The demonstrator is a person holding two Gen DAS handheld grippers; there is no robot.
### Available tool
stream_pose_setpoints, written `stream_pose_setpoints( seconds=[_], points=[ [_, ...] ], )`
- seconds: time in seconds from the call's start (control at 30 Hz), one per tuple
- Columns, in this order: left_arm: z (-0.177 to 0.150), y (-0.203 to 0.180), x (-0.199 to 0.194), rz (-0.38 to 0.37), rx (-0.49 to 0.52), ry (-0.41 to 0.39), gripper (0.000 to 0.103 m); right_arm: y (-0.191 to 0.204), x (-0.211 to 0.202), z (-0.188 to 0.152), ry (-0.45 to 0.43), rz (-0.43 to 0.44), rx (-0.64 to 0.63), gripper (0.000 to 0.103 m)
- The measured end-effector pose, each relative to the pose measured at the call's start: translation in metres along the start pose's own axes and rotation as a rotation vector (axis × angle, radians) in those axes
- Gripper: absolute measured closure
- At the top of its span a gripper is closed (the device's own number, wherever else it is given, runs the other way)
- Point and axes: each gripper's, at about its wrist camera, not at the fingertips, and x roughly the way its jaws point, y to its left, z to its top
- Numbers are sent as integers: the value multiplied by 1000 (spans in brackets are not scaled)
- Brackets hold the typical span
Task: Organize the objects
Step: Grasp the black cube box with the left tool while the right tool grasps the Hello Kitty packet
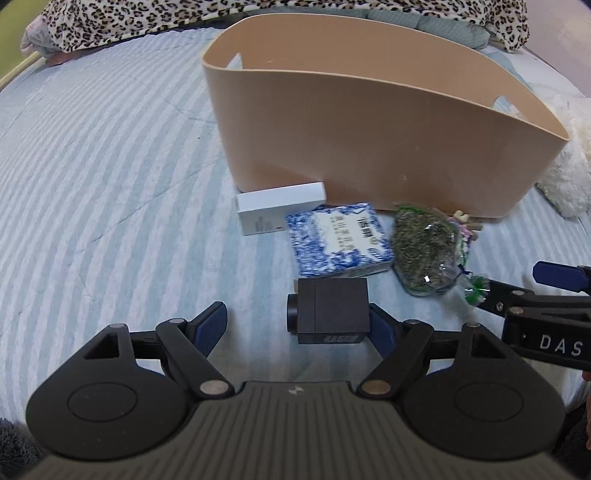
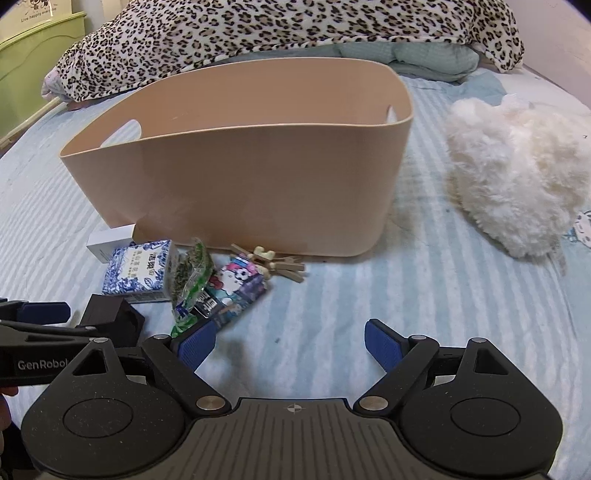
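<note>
A tan plastic bin [image 1: 369, 144] [image 2: 236, 173] stands on the striped bed. In front of it lie a white box [image 1: 273, 206] [image 2: 110, 240], a blue-and-white patterned box [image 1: 340, 240] [image 2: 140, 273], a clear bag of dried green leaves [image 1: 424, 247] [image 2: 192, 273], a cartoon-printed packet [image 2: 236, 288] and wooden clips [image 2: 280, 266]. My left gripper [image 1: 299, 325] is open, with a black cube-shaped device [image 1: 332, 312] [image 2: 110, 317] between its fingers against the right one. My right gripper [image 2: 288, 343] is open and empty, its left finger next to the bag's end.
A fluffy white plush [image 2: 517, 173] lies right of the bin. A leopard-print blanket [image 2: 280, 33] is heaped at the back. A green cabinet [image 2: 37, 48] stands at the far left. Striped bedding [image 1: 103, 184] stretches left of the bin.
</note>
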Motion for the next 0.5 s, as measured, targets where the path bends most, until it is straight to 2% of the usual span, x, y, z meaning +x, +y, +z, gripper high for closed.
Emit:
stream_pose_setpoints(
  seconds=[0.23, 0.43, 0.5],
  points=[
    [1, 15, 8, 6, -20, 23, 22, 10, 17, 5, 18, 34, -2, 14],
    [2, 21, 11, 1, -23, 22, 23, 16, 31, 9, 18, 23, -9, 14],
    [2, 21, 11, 2, -17, 19, 27, 14, 35, 10, 16, 37, 14, 14]
  ],
)
